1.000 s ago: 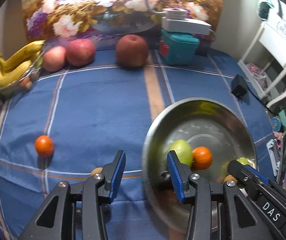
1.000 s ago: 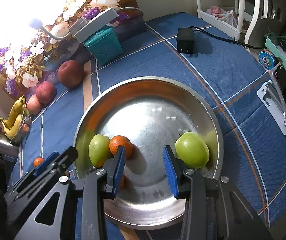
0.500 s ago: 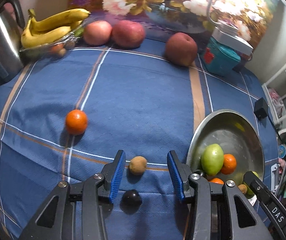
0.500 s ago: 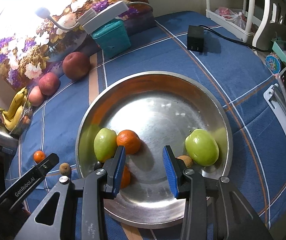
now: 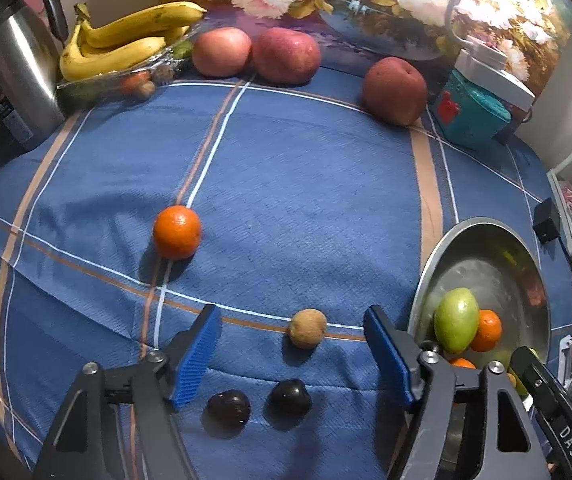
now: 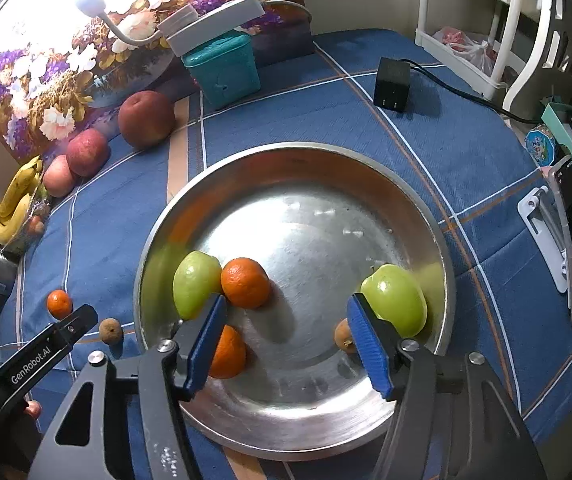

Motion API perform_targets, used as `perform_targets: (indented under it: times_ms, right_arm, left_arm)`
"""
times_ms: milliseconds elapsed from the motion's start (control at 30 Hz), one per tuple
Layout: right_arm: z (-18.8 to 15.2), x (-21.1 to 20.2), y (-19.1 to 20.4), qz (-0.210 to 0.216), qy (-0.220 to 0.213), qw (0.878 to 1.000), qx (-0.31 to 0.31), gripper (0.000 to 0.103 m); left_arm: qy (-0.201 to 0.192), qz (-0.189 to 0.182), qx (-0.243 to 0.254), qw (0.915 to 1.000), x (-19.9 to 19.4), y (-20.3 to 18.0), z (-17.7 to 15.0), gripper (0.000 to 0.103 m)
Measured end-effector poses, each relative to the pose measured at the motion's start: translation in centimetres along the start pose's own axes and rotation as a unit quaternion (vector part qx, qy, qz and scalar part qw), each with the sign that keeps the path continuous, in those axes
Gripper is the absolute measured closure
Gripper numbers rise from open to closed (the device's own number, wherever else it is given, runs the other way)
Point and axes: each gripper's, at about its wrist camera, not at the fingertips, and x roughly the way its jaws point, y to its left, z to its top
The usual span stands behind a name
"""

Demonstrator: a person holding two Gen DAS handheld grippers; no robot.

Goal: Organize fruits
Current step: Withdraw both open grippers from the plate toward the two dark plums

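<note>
done: bowl (image 6: 438, 240) holds five fruits | left: orange (image 5: 177, 232), brown fruit (image 5: 307, 328), two dark ones on your surface | both grippers just spread apart, empty

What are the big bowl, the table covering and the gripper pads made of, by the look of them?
Bowl: likely stainless steel, a shiny silver surface mirroring the fruit. Table covering: woven cloth, blue with plaid stripes; creases and a fine weave show. Pads on the left hand-held gripper: blue and ribbed, probably rubber or soft plastic; the look cannot settle which.
</note>
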Motion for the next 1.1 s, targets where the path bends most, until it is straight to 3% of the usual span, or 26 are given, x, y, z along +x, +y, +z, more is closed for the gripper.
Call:
perform_targets:
  times_ms: [400, 467, 567, 800, 1100]
  right_arm:
    - [0.0, 0.3, 0.0, -0.010, 0.004, 1.000, -0.011, 0.034]
    - [-0.1, 0.4, 0.1, -0.010, 0.005, 1.000, -0.012, 0.020]
    - [-0.1, 0.3, 0.3, -0.015, 0.001, 1.000, -0.019, 0.014]
    - [-0.1, 0.0, 0.5, -0.020, -0.017, 0.999, -0.027, 0.013]
    - [-0.4, -0.3, 0.7, -0.012, -0.033, 0.999, -0.019, 0.013]
  left_arm:
    - [-0.007, 0.034, 0.003, 0.9994, 0.2, 0.3, 0.0, 0.000]
    - [-0.012, 0.044, 0.006, 0.9989, 0.2, 0.4, 0.0, 0.000]
    - [-0.017, 0.054, 0.010, 0.9983, 0.1, 0.5, 0.1, 0.000]
    - [-0.031, 0.061, 0.021, 0.9975, -0.3, 0.3, 0.1, 0.000]
    - [-0.081, 0.064, 0.043, 0.9937, -1.6, 0.5, -0.3, 0.000]
